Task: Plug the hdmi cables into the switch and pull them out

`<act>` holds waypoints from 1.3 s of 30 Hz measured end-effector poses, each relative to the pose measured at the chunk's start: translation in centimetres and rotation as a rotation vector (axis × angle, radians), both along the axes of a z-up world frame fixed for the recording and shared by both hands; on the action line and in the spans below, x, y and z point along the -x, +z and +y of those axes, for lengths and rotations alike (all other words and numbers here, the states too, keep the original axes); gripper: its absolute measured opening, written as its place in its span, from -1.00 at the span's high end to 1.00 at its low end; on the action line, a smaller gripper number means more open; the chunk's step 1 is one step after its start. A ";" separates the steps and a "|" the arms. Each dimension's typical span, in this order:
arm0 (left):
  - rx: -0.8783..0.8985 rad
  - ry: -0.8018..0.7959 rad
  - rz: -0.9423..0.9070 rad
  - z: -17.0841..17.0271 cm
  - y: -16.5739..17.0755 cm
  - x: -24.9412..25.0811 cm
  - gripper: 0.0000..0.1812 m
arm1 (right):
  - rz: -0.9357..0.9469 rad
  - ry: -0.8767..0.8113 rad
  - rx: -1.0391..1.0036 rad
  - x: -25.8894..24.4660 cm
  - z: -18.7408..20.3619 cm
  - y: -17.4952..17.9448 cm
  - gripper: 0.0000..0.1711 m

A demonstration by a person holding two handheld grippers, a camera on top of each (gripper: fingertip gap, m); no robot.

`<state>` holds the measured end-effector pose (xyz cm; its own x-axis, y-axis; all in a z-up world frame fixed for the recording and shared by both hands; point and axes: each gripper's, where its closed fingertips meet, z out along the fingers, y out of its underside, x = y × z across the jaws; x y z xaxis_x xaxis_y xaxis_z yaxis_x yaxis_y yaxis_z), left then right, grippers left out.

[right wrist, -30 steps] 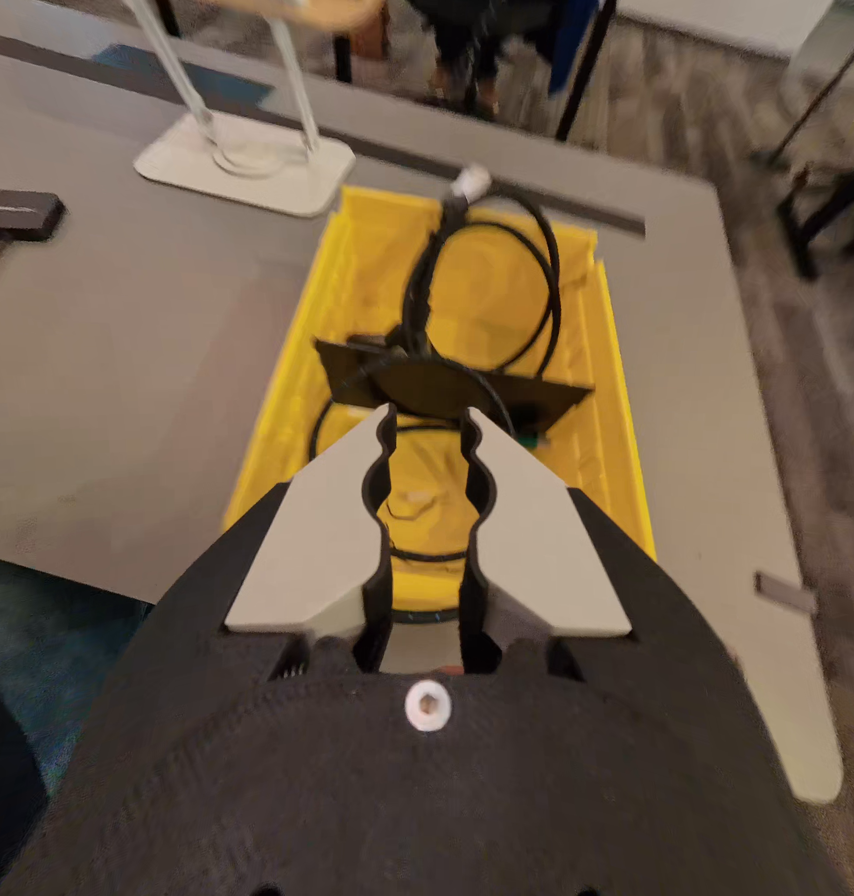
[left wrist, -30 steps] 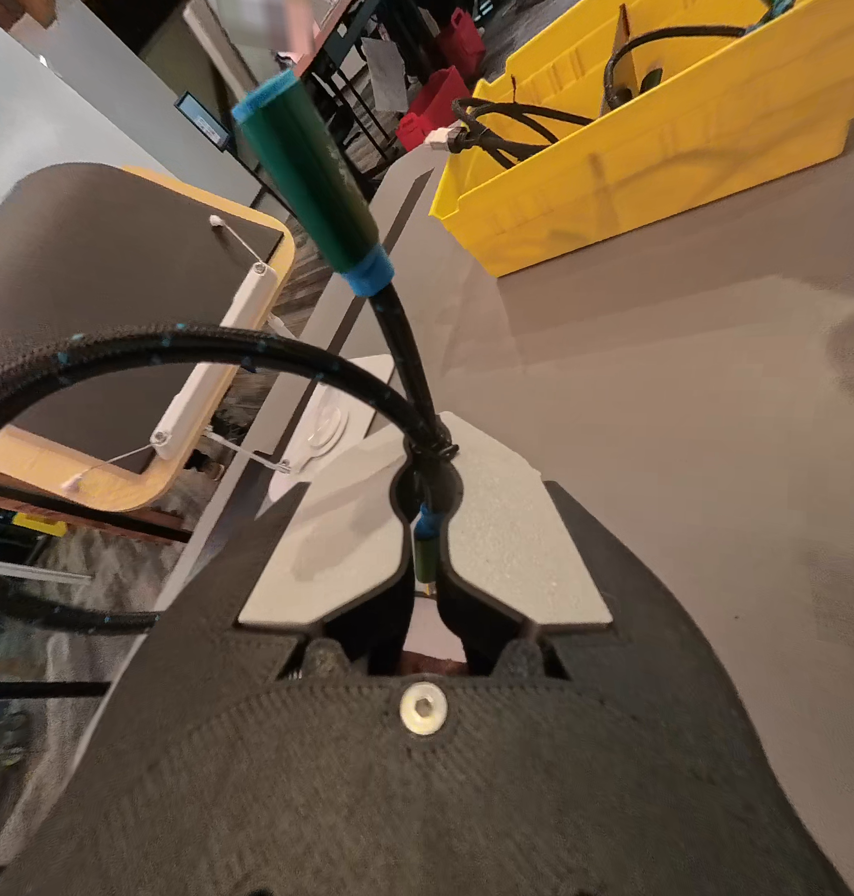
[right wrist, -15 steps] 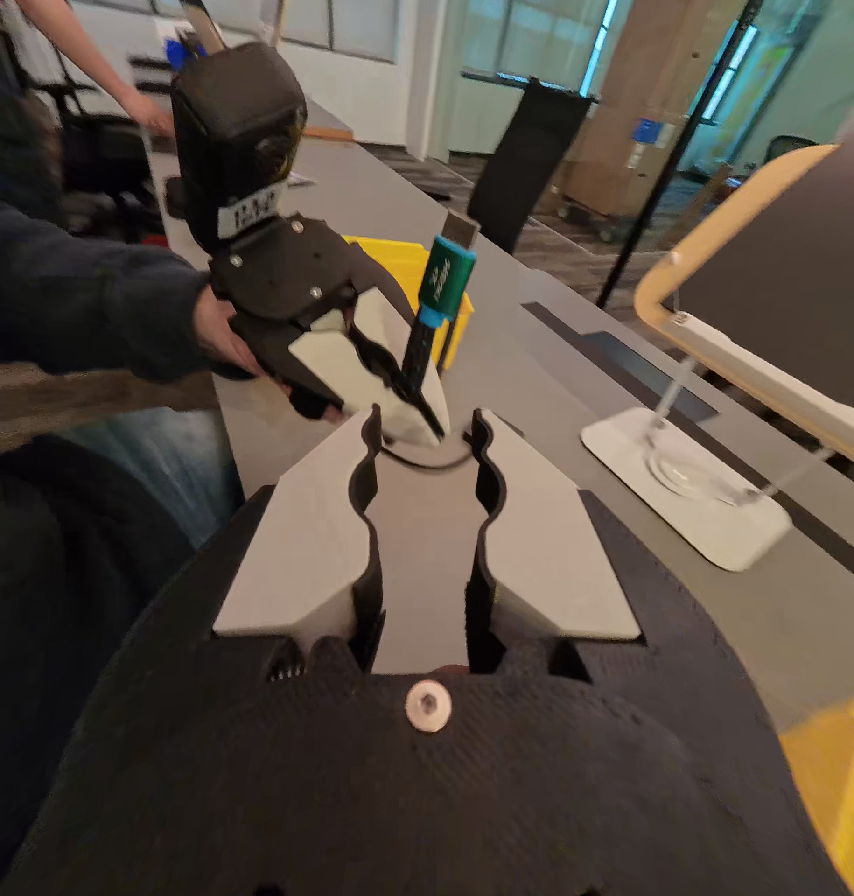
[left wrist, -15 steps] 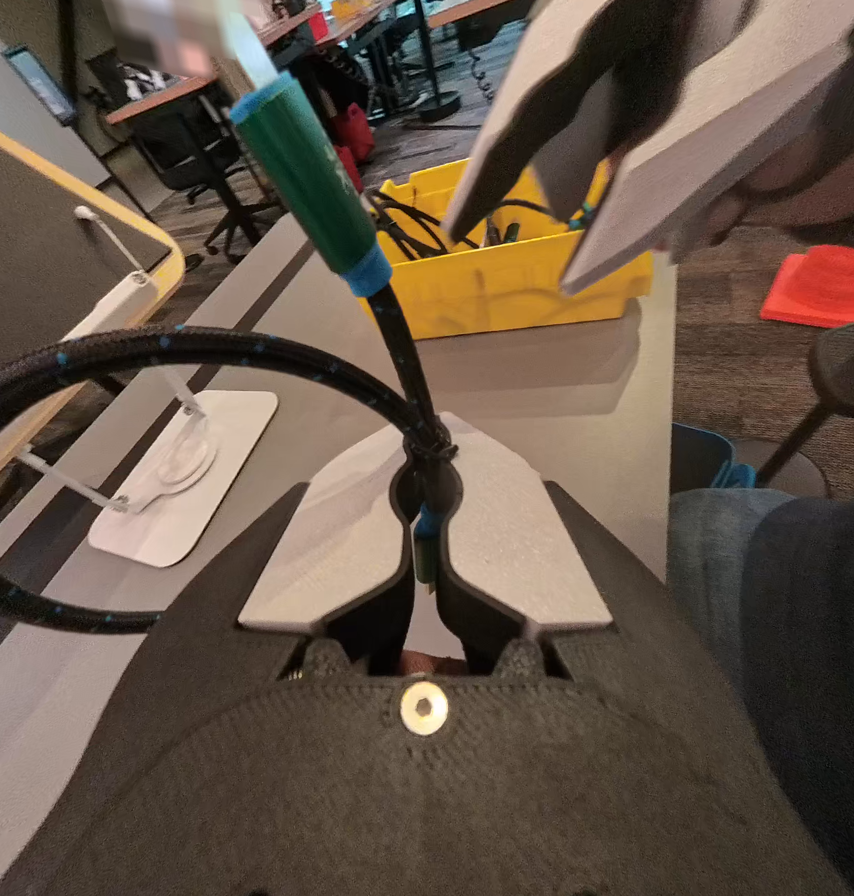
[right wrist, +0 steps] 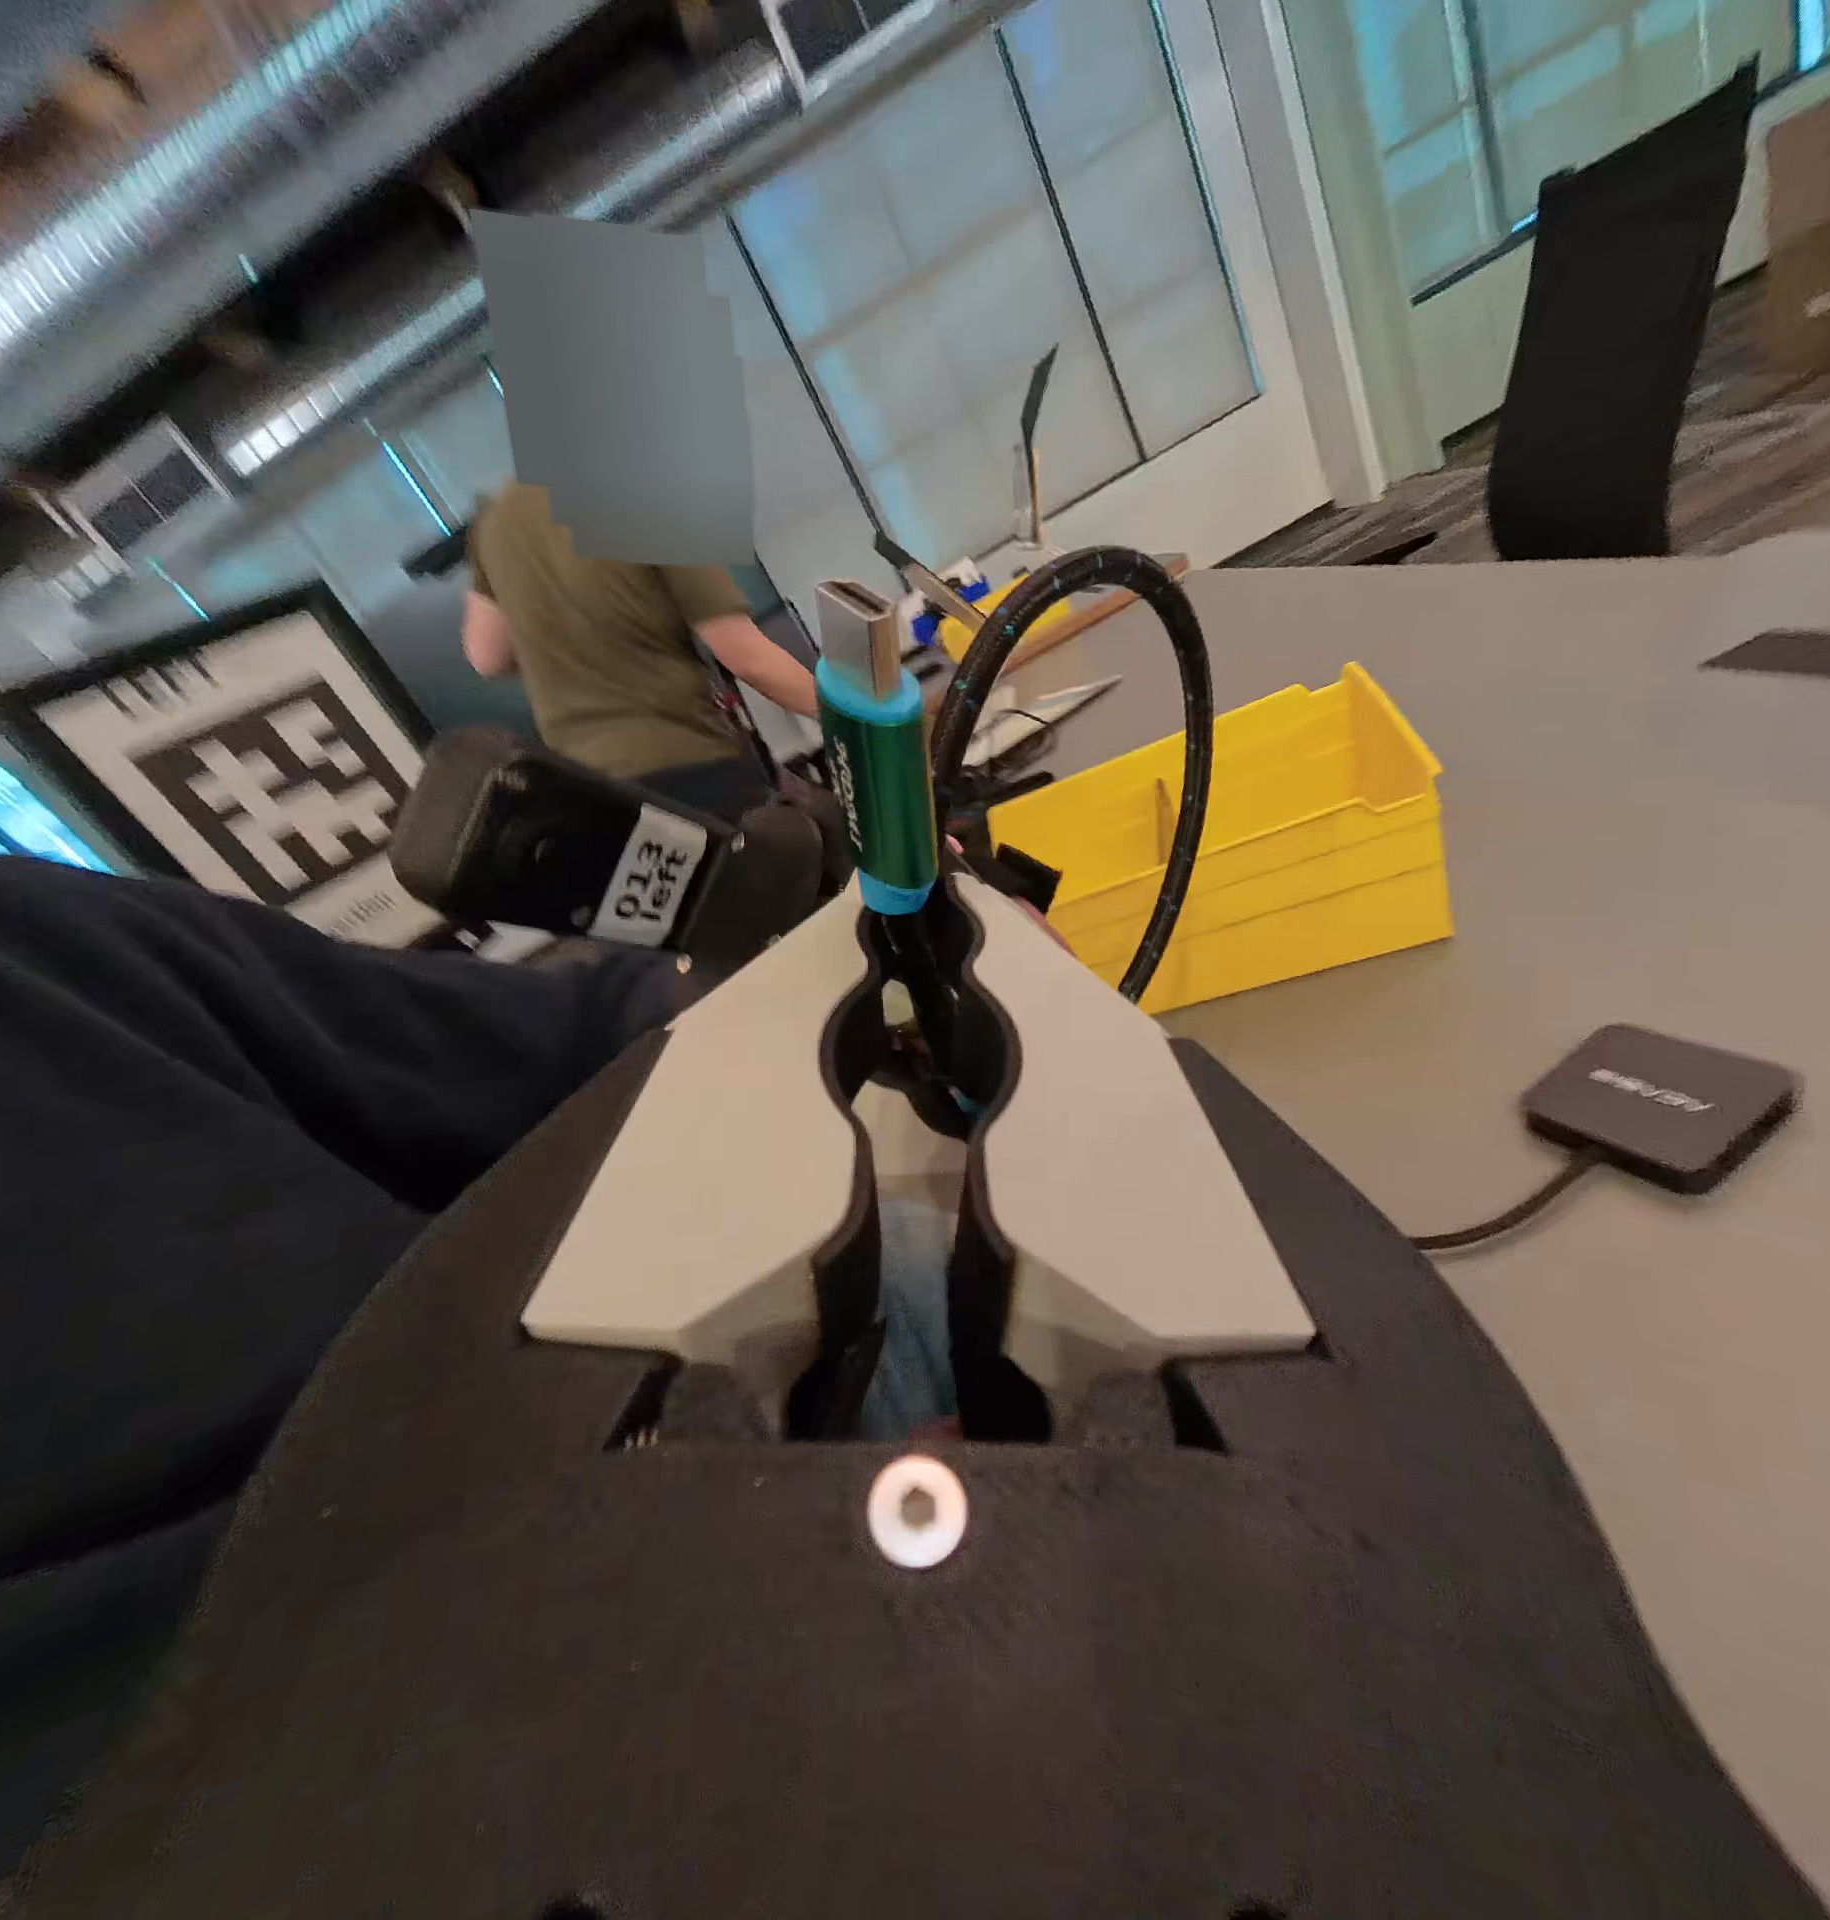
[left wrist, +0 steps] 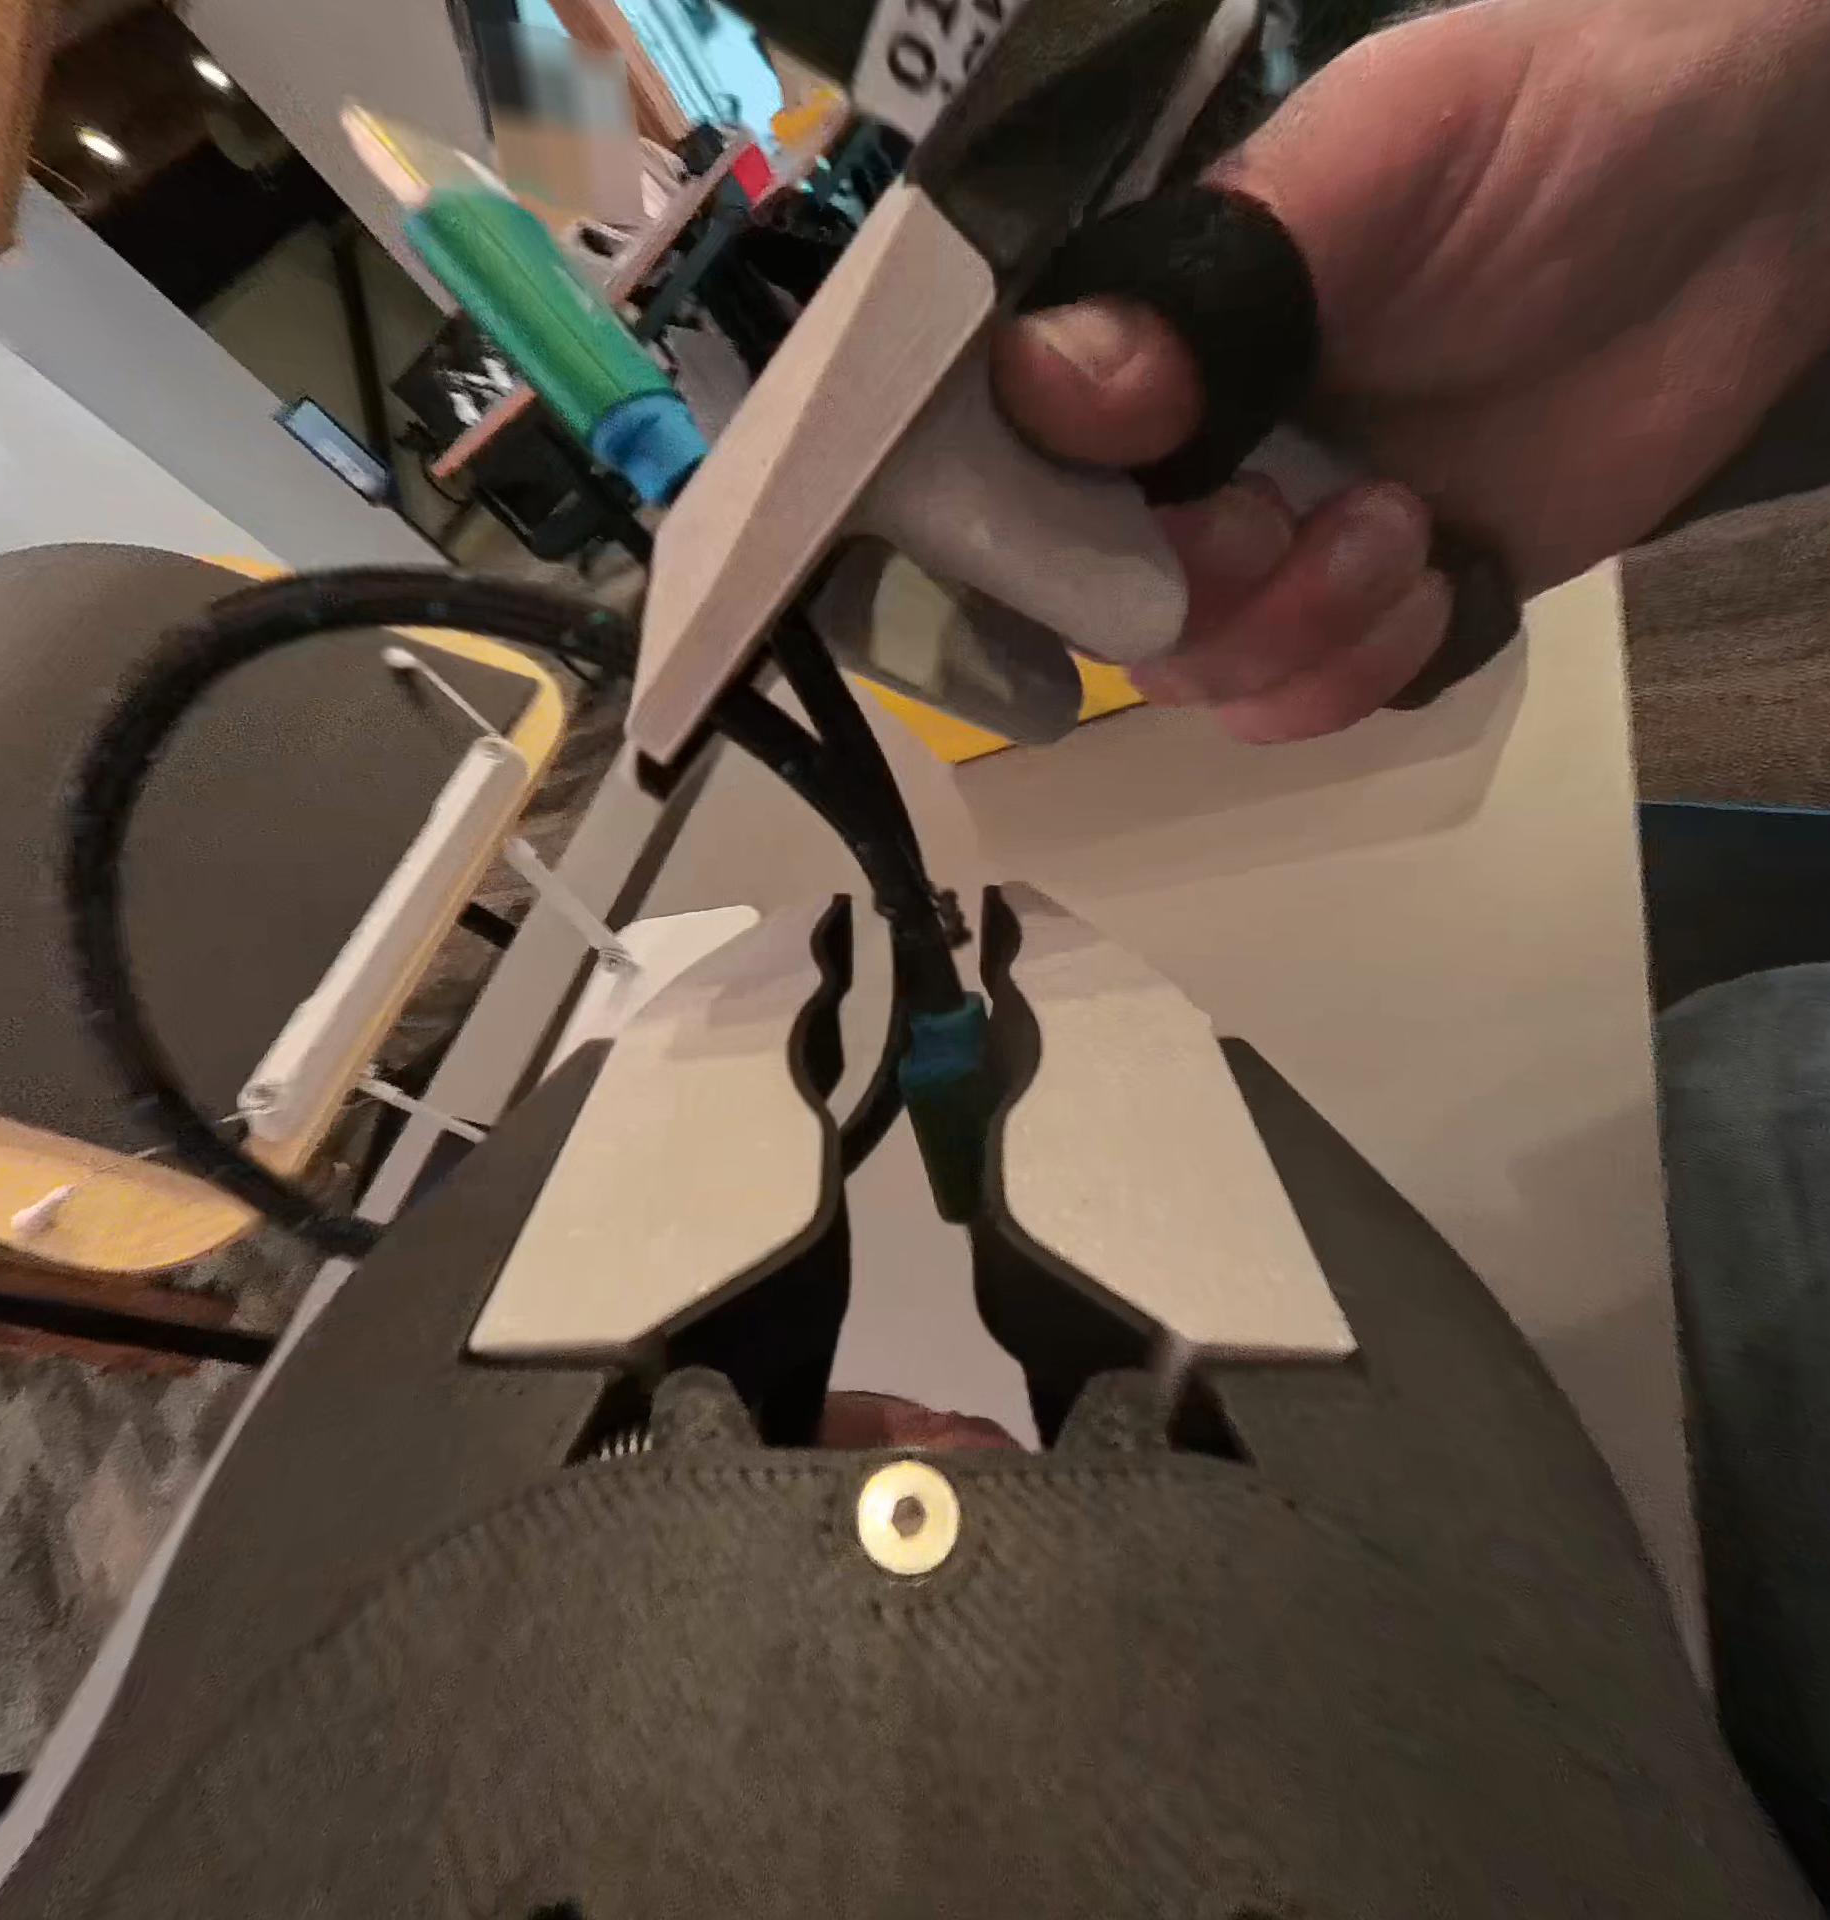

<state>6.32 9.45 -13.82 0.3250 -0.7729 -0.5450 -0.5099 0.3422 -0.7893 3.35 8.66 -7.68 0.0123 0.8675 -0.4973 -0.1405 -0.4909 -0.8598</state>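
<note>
- Surface and room: a flat grey tabletop [right wrist: 1576,831] fills the right half of the right wrist view; beyond it, toward 12 o'clock, stand tall glazed windows [right wrist: 994,343] and a dark high-backed chair [right wrist: 1607,343]. A seated person in an olive shirt [right wrist: 599,665] is at 11 o'clock. In the left wrist view a dark panel with a yellow wooden rim [left wrist: 90,1195] lies at 9 o'clock.
- Containers: a yellow plastic bin with a divider [right wrist: 1295,821] rests on the tabletop at 1 o'clock of the right wrist view; its contents cannot be made out.
- Task objects: a flat black square switch box [right wrist: 1659,1103] lies on the tabletop at 3 o'clock, well apart from the bin, with a thin black lead running from it. A black braided HDMI cable [right wrist: 1181,727] arches in a loop; its green metal plug with blue collars [right wrist: 875,779] points upward, silver tip free in the air.
- Right gripper [right wrist: 916,935]: fingers drawn together, clamped on the cable just below the green plug. In the left wrist view the person's hand [left wrist: 1410,343] grasps its handle at 1 o'clock.
- Left gripper [left wrist: 911,925]: fingers parted; the cable's second green plug [left wrist: 947,1107] lies between them against the right-hand finger [left wrist: 1129,1143], clear of the other.
</note>
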 end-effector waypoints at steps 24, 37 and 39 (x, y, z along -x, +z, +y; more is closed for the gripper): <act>-0.211 0.091 0.059 1.9 2.3 2.7 0.54 | 0.258 0.052 0.174 -2.5 2.5 0.9 0.95; 0.062 -0.238 0.292 -2.8 -3.9 1.5 0.58 | 0.006 0.437 0.127 -0.2 -2.5 -0.8 0.94; 0.071 -0.244 0.258 -3.0 -4.3 0.8 0.72 | -0.019 0.463 0.130 0.1 -2.7 -0.9 0.94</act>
